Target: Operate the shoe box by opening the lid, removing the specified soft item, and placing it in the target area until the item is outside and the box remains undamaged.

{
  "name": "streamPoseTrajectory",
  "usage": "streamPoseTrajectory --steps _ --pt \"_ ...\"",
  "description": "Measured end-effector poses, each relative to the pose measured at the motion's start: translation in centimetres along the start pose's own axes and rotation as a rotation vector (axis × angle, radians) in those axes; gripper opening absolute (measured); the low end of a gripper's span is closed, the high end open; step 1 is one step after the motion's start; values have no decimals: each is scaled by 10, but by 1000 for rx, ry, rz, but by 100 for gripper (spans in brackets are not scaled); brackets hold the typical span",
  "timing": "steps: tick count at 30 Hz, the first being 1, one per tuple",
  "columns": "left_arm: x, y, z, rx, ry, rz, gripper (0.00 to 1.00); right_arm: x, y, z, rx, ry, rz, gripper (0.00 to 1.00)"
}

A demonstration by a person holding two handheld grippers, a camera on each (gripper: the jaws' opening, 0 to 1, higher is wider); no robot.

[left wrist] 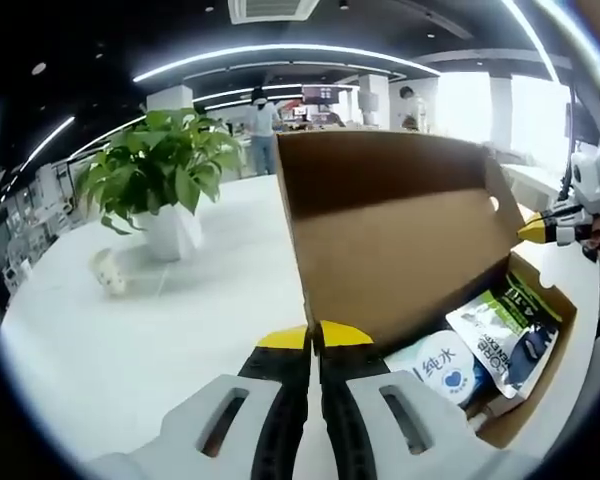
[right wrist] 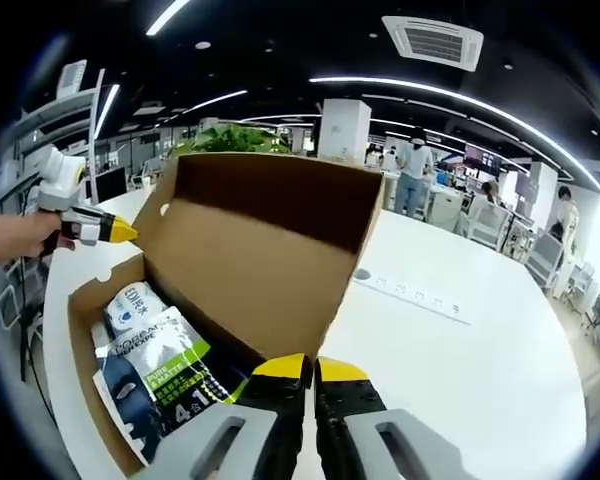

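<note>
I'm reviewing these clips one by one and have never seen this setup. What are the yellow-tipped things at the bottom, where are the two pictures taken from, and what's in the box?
No robot arm here: a person holds a two-jaw claw in each hand, and a fisheye camera rides on each. The left gripper view looks along the left claw, whose jaws are together and hold nothing. The right gripper view looks along the right claw, also closed and empty. Each claw also shows at the far edge of the other's view.

On the white table sits a cardboard shoe box with its lid already standing open. Inside lie soft packets: a green and white pouch and a white pack with blue print. Nothing has been lifted out yet. A potted plant stands behind on the table.
</note>
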State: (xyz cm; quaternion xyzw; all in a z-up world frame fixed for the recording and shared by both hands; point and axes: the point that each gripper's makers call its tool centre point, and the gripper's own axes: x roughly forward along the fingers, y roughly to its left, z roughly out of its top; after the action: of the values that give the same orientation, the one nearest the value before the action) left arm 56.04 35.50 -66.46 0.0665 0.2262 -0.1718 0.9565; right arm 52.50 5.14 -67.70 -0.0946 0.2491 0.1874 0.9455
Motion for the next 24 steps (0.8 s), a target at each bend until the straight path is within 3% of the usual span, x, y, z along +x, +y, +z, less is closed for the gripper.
streamPoseTrajectory --steps 24 --pt "17 5 5 -4 45 -7 1 13 -7 3 -5 21 8 0"
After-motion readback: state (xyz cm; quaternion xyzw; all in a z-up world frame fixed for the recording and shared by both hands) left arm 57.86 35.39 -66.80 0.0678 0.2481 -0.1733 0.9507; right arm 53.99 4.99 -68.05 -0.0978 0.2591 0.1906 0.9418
